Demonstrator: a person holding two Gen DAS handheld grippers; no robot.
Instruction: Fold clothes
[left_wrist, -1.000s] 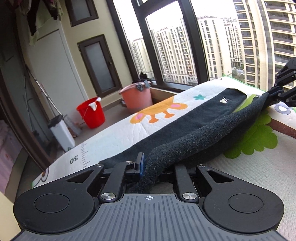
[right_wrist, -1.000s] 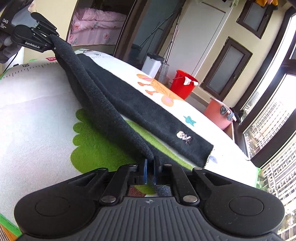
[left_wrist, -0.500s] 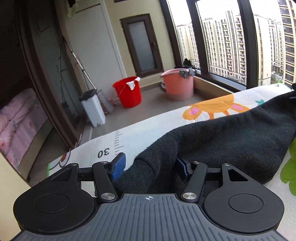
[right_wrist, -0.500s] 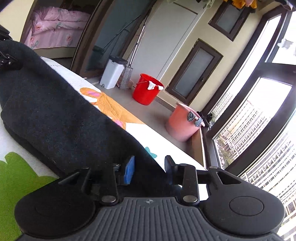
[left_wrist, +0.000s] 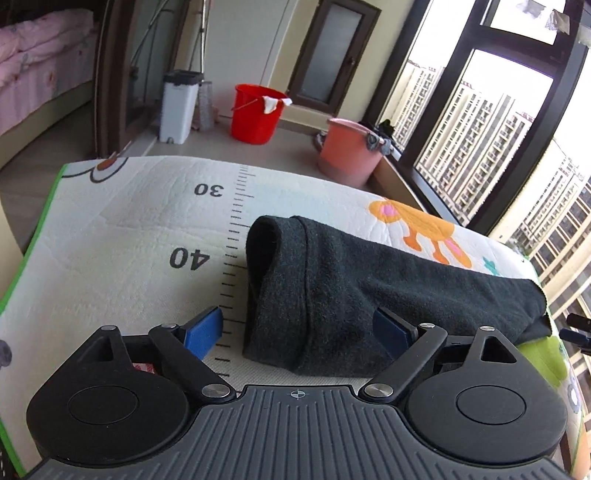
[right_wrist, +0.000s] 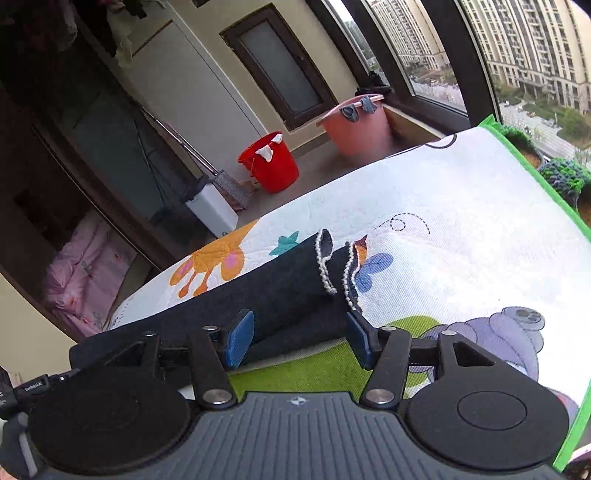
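Left gripper (left_wrist: 297, 326) jaws are opening, nothing pinched; the garment (left_wrist: 369, 291) end lies loose between them. Right gripper (right_wrist: 297, 338) likewise opening, cloth released. Garment is laid folded lengthwise on the mat (left_wrist: 122, 229). Judged soft, light, floppy; best gripped at end corners.

Dark garment (right_wrist: 280, 291) is seen laid lengthwise on printed mat (right_wrist: 461, 192), folded into long band w/ white-stitched edges at its far end. Right gripper (right_wrist: 299, 338) is held low over near part of band; jaws are opening, blue pads (right_wrist: 240, 338) apart, cloth lying betw. them but not pressed. Green patch of mat print shows just under jaws. Beyond mat, red bucket (right_wrist: 271, 164) & pink tub (right_wrist: 356, 123) are set on floor, white bin (right_wrist: 212, 208) to their left. Windows w/ high-rises are seen at top right.
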